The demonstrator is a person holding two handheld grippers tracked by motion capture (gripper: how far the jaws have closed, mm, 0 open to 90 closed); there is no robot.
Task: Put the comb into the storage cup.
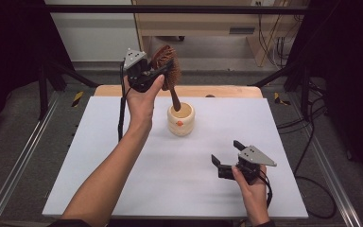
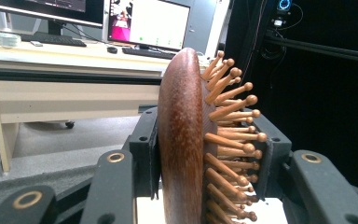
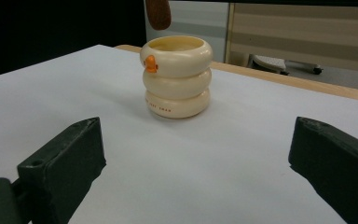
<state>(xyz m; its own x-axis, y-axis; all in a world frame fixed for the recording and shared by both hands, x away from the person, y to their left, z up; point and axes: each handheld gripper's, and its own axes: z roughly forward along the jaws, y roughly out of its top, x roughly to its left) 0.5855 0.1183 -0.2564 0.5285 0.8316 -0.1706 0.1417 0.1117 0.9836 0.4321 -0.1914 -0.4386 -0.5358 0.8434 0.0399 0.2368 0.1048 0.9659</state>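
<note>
Item: wooden brush (image 1: 167,66), held by our left gripper (image 1: 146,75), whose jaws are clamped across the paddle head; in the left gripper view one pad bears on the smooth back and the other on the pin side of the brush (image 2: 182,140). We carry it raised above the table (image 1: 123,184), head up toward 12 o'clock, handle hanging down with its tip just over the mouth of the cup (image 1: 181,119); the right gripper view shows the rounded handle end (image 3: 158,13) clear above the rim, not yet inside. Progress, as we judge it: the pick-up and the lift are done and the handle is roughly lined up; lowering it into the cup and letting go are left. Description: dark reddish-brown polished oval back, lighter wooden pins with ball tips in rows, tapering handle of the same dark wood. The cup is cream, shaped like three stacked rings, with a small orange mark on its upper ring; it stands upright near the table's middle, toward 12 o'clock. Our right gripper (image 1: 227,158) rests low at about 4 o'clock of the cup, well apart from it, jaws wide and holding nothing.
</note>
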